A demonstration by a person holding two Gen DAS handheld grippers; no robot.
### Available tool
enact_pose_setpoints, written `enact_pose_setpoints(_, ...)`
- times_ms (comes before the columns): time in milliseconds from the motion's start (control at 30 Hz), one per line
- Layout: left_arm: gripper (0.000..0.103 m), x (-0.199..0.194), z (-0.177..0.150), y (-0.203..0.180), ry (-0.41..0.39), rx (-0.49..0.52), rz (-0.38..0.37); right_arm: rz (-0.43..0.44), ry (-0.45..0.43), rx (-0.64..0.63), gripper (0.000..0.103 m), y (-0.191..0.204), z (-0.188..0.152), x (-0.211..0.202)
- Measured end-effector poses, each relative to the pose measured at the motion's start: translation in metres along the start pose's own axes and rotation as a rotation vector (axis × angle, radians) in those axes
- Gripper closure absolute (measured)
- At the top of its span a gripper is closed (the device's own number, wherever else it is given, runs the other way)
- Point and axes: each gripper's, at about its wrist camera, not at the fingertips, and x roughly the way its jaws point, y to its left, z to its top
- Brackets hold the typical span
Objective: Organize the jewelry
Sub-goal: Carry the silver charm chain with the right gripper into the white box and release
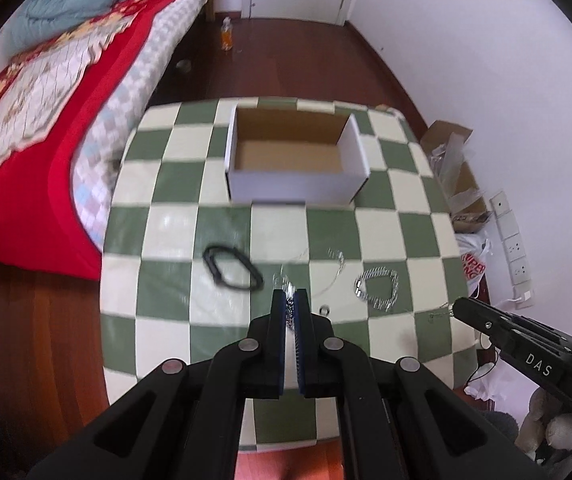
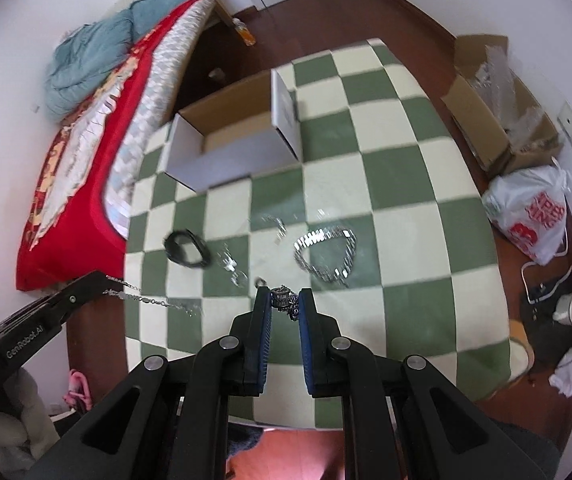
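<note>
**Two pieces lifted, none boxed yet**

The table (image 1: 402,184), covered in a green and cream checked cloth, carries everything the task concerns. At its far side stands the open cardboard box (image 1: 292,152), white outside and brown inside. As far as both views show, its floor is bare, so no jewelry seems to be stored in it yet.

Several pieces lie loose on the cloth between the box and the grippers. The silver link bracelet (image 2: 326,254) lies in an open loop towards the right. The black band (image 1: 231,267) lies to the left. A thin, pale necklace (image 1: 332,270) curves between them, blurred and hard to trace. A small ring (image 1: 324,311) sits near the front.

Both grippers already carry something. The left gripper (image 1: 292,300) is closed tight on a fine silver chain (image 2: 145,300), which trails from its tip in the right wrist view. The right gripper (image 2: 284,300) stands at a narrow gap, its pads pinching a small beaded charm piece (image 2: 281,299) with a bit of chain hanging below it.

By this reading the task is at an early stage: two pieces are held above the front of the table, well apart from the box. The bracelet, band, necklace and ring remain to be collected.
</note>
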Motion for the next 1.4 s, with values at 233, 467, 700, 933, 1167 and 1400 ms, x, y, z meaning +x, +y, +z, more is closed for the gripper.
enact_pose_setpoints(233,0.102,-0.004,0.064,0.002,-0.069,0.047,0.023,0.061,-0.035,-0.016,0.089,0.014,0.056,-0.011)
enact_pose_setpoints(467,0.102,0.022,0.148,0.015,-0.084,0.049,0.039,0.05,-0.07,-0.058,0.089,0.037,0.129,-0.002)
enact_pose_setpoints(700,0.102,0.092,0.193,0.032,0.033,0.016,0.008,0.053,-0.038,-0.078,0.089,0.063,0.201,0.045)
enact_pose_setpoints(933,0.101,0.187,0.209,0.064,0.232,-0.136,-0.087,0.003,0.095,-0.071,0.089,0.065,0.24,0.135)
enact_pose_setpoints(1167,0.101,0.216,0.211,0.06,0.329,-0.112,-0.054,-0.082,0.226,-0.075,0.088,0.054,0.244,0.199)
enact_pose_setpoints(1400,0.066,0.2,0.217,0.062,0.315,-0.104,0.026,-0.119,0.265,-0.088,0.051,0.061,0.25,0.202)
